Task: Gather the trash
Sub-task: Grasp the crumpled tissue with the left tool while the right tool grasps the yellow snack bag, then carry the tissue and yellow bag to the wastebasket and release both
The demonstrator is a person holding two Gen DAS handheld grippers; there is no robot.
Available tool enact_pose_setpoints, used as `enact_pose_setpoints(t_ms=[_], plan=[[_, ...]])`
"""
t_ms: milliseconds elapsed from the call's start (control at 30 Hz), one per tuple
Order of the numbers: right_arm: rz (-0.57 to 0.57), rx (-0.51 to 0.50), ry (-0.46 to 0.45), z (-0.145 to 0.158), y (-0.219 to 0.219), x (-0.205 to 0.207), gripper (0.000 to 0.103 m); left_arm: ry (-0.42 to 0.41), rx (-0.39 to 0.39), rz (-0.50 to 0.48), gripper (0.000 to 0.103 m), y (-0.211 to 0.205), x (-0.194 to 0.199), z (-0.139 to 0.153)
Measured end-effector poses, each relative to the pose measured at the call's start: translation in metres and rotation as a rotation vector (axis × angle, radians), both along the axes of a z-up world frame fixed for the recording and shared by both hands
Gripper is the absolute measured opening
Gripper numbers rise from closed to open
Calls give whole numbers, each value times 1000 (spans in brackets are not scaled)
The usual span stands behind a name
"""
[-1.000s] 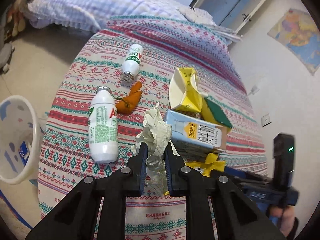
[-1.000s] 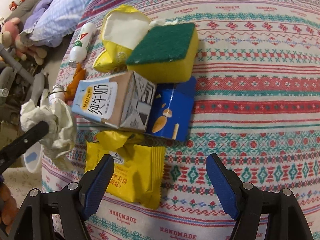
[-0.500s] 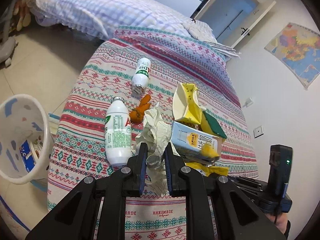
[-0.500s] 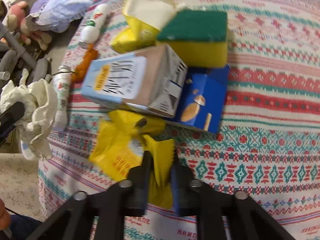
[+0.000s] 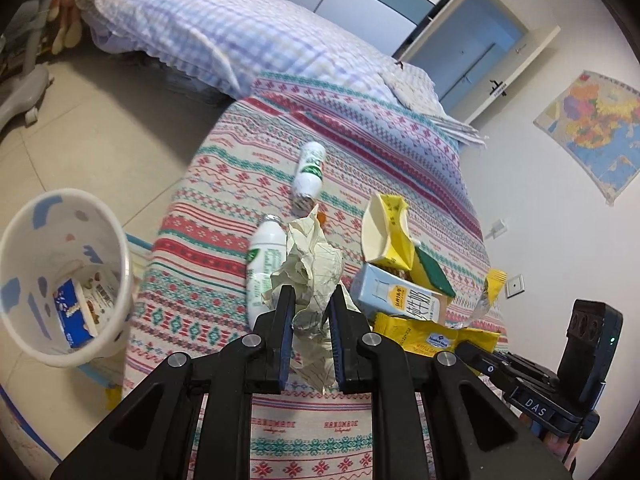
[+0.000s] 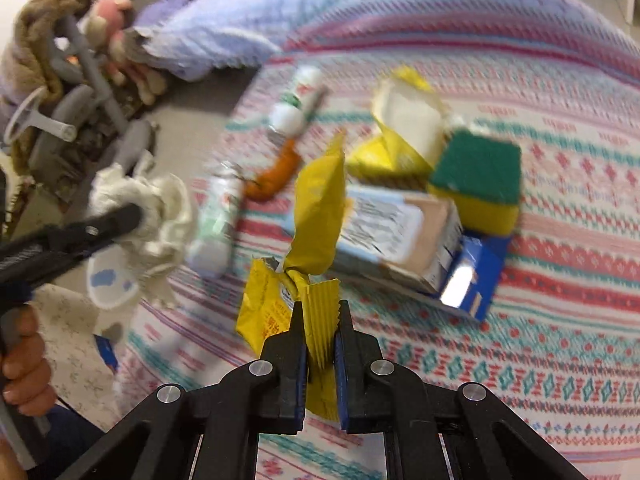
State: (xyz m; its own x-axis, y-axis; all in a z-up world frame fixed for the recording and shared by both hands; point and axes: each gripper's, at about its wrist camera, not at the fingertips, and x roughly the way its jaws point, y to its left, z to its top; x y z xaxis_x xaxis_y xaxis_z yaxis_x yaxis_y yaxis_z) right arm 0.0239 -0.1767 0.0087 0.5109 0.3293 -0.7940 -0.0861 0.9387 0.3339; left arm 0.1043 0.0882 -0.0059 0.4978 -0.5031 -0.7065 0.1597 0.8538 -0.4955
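My left gripper [image 5: 310,298] is shut on a crumpled ball of white paper [image 5: 310,264] and holds it above the patterned bed cover; the paper also shows in the right wrist view [image 6: 160,216]. My right gripper [image 6: 320,312] is shut on a yellow snack wrapper [image 6: 316,216], lifted off the cover; the wrapper also shows in the left wrist view [image 5: 436,336]. A white trash bin [image 5: 24,312] with a blue packet inside stands on the floor at the left.
On the bed lie two white bottles [image 5: 262,264] [image 5: 310,170], a milk carton [image 5: 400,296], a yellow torn box [image 5: 386,232], a green-yellow sponge [image 6: 476,176], a blue box [image 6: 476,276] and an orange peel [image 6: 276,172]. A quilt [image 5: 208,36] lies beyond.
My right gripper closed on the yellow wrapper and lifted it. My left gripper drew back and up with the paper, and the bin came further into view.
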Motion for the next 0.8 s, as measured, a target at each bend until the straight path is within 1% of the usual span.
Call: enact_pose_setpoints(t_ms=[100, 200, 300, 400, 500, 567, 633, 700, 767, 800], plan=[[-10, -11, -24, 2, 6, 1, 9, 11, -1, 36, 17, 14, 1, -1], [-12, -10, -22, 0, 11, 6, 10, 46, 4, 88, 18, 34, 5, -6], [-12, -8, -30, 1, 15, 6, 10, 85, -5, 167, 17, 63, 9, -11], [-27, 0, -45, 3, 16, 9, 10, 97, -27, 250, 17, 95, 10, -13], [-79, 19, -83, 9, 16, 10, 10, 100, 5, 317, 17, 118, 10, -13], [-114, 36, -117, 14, 15, 11, 10, 105, 16, 338, 17, 127, 10, -15], [-135, 53, -152, 19, 18, 12, 10, 116, 10, 351, 17, 136, 11, -18], [-139, 51, -174, 23, 23, 14, 10, 132, 11, 365, 18, 143, 11, -24], [-127, 52, -188, 24, 31, 18, 10, 170, 16, 385, 18, 149, 12, -33], [-115, 54, -188, 24, 37, 20, 10, 188, 4, 391, 17, 154, 12, -38]])
